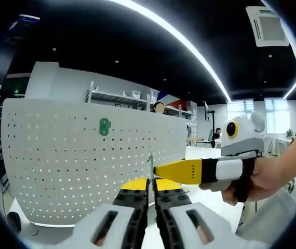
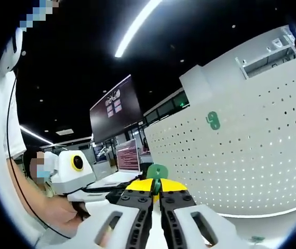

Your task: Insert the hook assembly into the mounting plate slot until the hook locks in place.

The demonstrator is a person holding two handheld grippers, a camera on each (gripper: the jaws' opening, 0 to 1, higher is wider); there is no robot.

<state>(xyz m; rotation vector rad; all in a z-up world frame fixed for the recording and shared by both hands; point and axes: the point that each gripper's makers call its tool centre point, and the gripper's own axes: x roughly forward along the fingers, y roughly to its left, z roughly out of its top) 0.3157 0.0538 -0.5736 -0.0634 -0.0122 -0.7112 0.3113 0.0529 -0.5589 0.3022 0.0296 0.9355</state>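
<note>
We judge that we are in the approach step, with the part held up in front of the white perforated panel (image 1: 85, 166) but not yet seated in it. In the left gripper view, the left gripper (image 1: 152, 194) has its jaws pressed together on a thin upright metal strip (image 1: 150, 174), while the right gripper (image 1: 161, 171) comes in from the right, held by a hand (image 1: 262, 179), its yellow tips meeting the same strip. In the right gripper view, the right gripper's (image 2: 156, 196) jaws are clenched on a green plastic hook piece (image 2: 157, 174), which rises just above the yellow tips; the left gripper's white body (image 2: 72, 176) sits to the left. So both grippers seem to be holding the hook assembly between them, though we cannot tell exactly how the strip and green piece join. A green hook (image 1: 104, 126) is already on the panel, higher up, well apart from our part. The next move calls for aligning the assembly with a panel slot and pushing steadily until it locks. The mounting plate slot itself is too small to pick out.
</note>
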